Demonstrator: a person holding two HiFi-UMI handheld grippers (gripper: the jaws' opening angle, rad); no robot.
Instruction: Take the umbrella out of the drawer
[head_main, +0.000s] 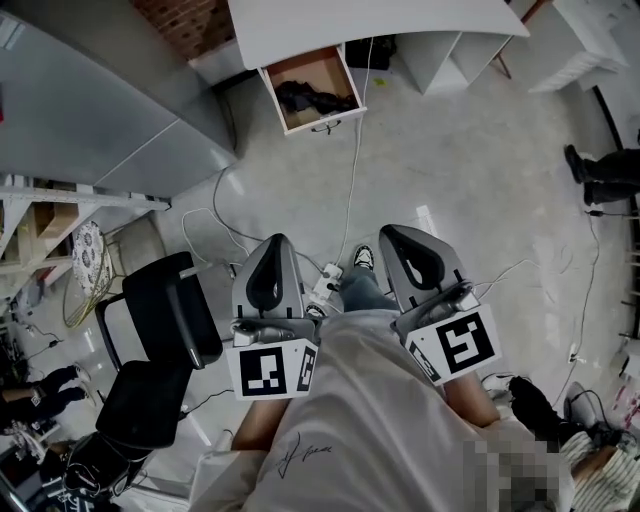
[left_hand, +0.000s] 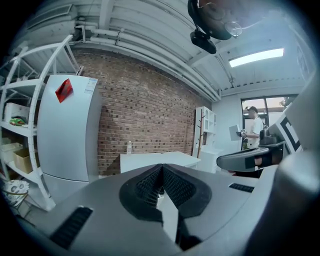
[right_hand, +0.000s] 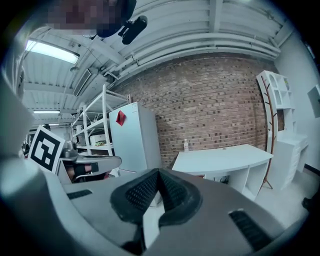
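The umbrella (head_main: 312, 98) is a dark, folded, crumpled-looking bundle lying inside the open wooden drawer (head_main: 322, 123). The drawer is pulled out from under the white surface (head_main: 370, 25), well ahead of both hand-held grippers, with a stretch of floor (head_main: 450, 170) between. It sits nearer the line of the left hand-held gripper (head_main: 277, 242) than that of the right hand-held gripper (head_main: 393, 234). The two are held side by side, near each other, close in front of the person's body. Their tips point forward toward the drawer and slightly down, and their marker cubes face back toward the person. Both are clenched with the ribbed pads meeting at the tips, and neither has anything between its jaws or touches the umbrella.
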